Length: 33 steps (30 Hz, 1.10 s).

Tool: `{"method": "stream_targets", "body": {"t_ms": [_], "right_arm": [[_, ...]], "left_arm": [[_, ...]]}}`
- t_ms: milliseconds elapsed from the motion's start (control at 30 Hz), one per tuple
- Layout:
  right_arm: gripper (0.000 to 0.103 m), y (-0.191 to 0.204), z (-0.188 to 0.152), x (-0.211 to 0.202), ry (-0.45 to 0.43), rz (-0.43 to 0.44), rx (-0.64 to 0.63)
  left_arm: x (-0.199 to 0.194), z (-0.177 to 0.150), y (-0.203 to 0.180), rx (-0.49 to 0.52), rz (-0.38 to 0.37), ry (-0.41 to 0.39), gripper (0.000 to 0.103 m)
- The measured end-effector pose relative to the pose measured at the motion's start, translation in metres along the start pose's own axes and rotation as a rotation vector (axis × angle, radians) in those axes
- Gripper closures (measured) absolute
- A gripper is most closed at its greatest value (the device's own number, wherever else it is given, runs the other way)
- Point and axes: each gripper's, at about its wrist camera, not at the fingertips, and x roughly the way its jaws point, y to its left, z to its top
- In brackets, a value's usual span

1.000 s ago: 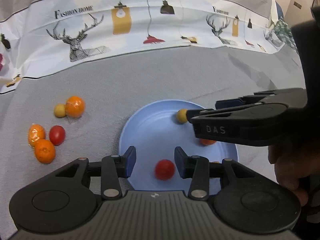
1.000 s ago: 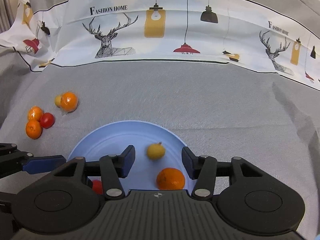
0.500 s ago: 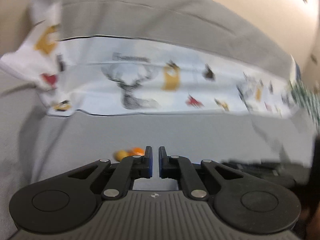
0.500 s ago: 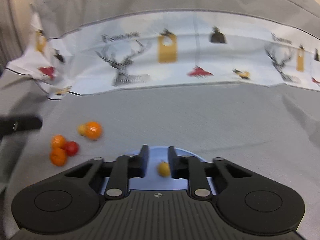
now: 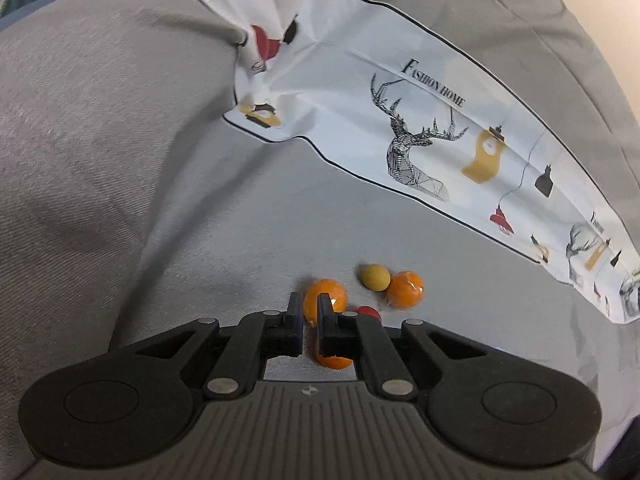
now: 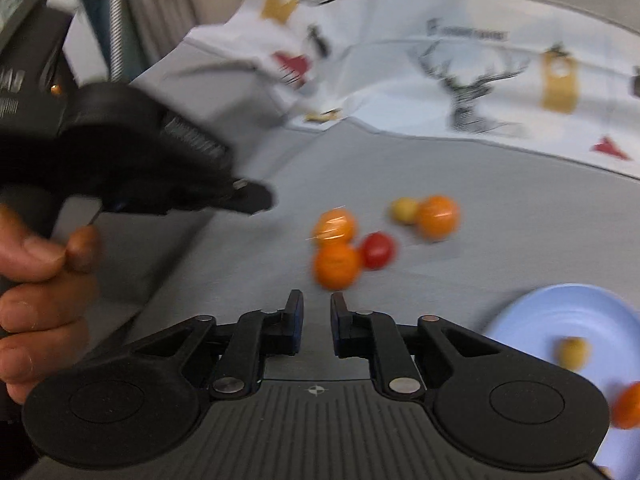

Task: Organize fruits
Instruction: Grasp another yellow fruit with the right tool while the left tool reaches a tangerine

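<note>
Loose fruit lies on the grey cloth: two oranges (image 5: pixel 325 300) (image 5: pixel 334 358), a red tomato (image 5: pixel 366 312), a small yellow fruit (image 5: pixel 374 277) and a third orange (image 5: pixel 405 290). My left gripper (image 5: pixel 308 312) hovers just before the near oranges, shut with nothing in it. In the blurred right wrist view the same oranges (image 6: pixel 336 266), tomato (image 6: pixel 378 250) and yellow fruit (image 6: pixel 404 210) lie ahead of my right gripper (image 6: pixel 316 312), whose jaws are opening with nothing between them. The blue plate (image 6: pixel 560 312) at right holds a yellow fruit (image 6: pixel 573 353) and an orange (image 6: pixel 628 406).
A person's hand (image 6: pixel 36 280) holds the left gripper (image 6: pixel 256 199) at the left of the right wrist view. A white printed cloth (image 5: pixel 440 140) with deer and lamps lies behind the fruit. Grey cloth rises in a fold on the left.
Both grippers have swung left, away from the blue plate toward the loose fruit. The left jaws have closed and its view has rolled. The right jaws closed, then parted a little.
</note>
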Motion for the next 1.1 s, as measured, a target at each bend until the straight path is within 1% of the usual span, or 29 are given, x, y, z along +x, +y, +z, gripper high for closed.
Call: {"method": "stream_targets", "body": {"t_ms": [33,67,100,167,233,267,300,333,400,467,500,567,700,767,900,967,1000,1033,1100], "right_arm": [[0.073,0.006,-0.001,0.008,0.023,-0.013,-0.016],[0.071,0.010,-0.001,0.012,0.033,-0.009,-0.023],[0.064,0.014,-0.002,0.015,0.038,0.007,-0.027],[0.057,0.020,-0.007,0.022,0.063,0.014,-0.048],[0.057,0.025,-0.011,0.029,0.101,-0.019,-0.085],[0.058,0.025,-0.012,0.032,0.108,-0.018,-0.090],[0.071,0.025,-0.013,0.033,0.111,-0.011,-0.086],[0.074,0.025,-0.014,0.032,0.113,-0.005,-0.080],[0.075,0.022,-0.014,0.028,0.100,0.000,-0.076],[0.075,0.019,-0.013,0.022,0.083,0.000,-0.079],[0.075,0.018,-0.012,0.018,0.076,-0.013,-0.078],[0.075,0.010,-0.014,0.016,0.090,-0.040,-0.072],[0.075,-0.001,-0.018,0.013,0.119,-0.073,-0.051],[0.075,-0.005,-0.019,0.011,0.126,-0.078,-0.045],[0.075,-0.007,-0.021,0.013,0.142,-0.085,-0.042],[0.075,-0.007,-0.021,0.013,0.141,-0.086,-0.042],[0.075,-0.007,-0.021,0.013,0.141,-0.086,-0.041],[0.075,-0.007,-0.021,0.013,0.141,-0.085,-0.038],[0.075,-0.008,-0.021,0.012,0.142,-0.084,-0.034]], "left_arm": [[0.000,0.000,0.002,-0.002,0.001,0.002,0.097],[0.001,0.000,0.007,0.000,0.003,0.005,0.097],[0.002,0.001,0.008,0.001,0.004,0.010,0.097],[0.002,0.000,0.011,0.000,0.001,0.017,0.097],[0.005,0.001,0.011,0.003,-0.006,0.027,0.096],[0.007,0.001,0.011,0.004,-0.011,0.037,0.096],[0.010,0.001,0.011,0.004,-0.020,0.049,0.095],[0.013,0.001,0.010,0.008,-0.032,0.063,0.093],[0.021,-0.001,0.005,0.029,-0.054,0.098,0.087],[0.028,-0.004,0.000,0.057,-0.059,0.125,0.074],[0.031,-0.005,-0.003,0.068,-0.060,0.132,0.071],[0.039,-0.007,-0.007,0.080,-0.059,0.152,0.060],[0.055,-0.010,-0.016,0.108,-0.030,0.180,0.055],[0.062,-0.011,-0.020,0.127,-0.011,0.188,0.054],[0.073,-0.014,-0.027,0.146,-0.009,0.213,0.054],[0.076,-0.017,-0.032,0.179,-0.001,0.213,0.055],[0.077,-0.019,-0.034,0.195,0.010,0.209,0.058],[0.078,-0.020,-0.036,0.210,0.020,0.204,0.065],[0.077,-0.022,-0.037,0.220,0.020,0.196,0.065]]}}
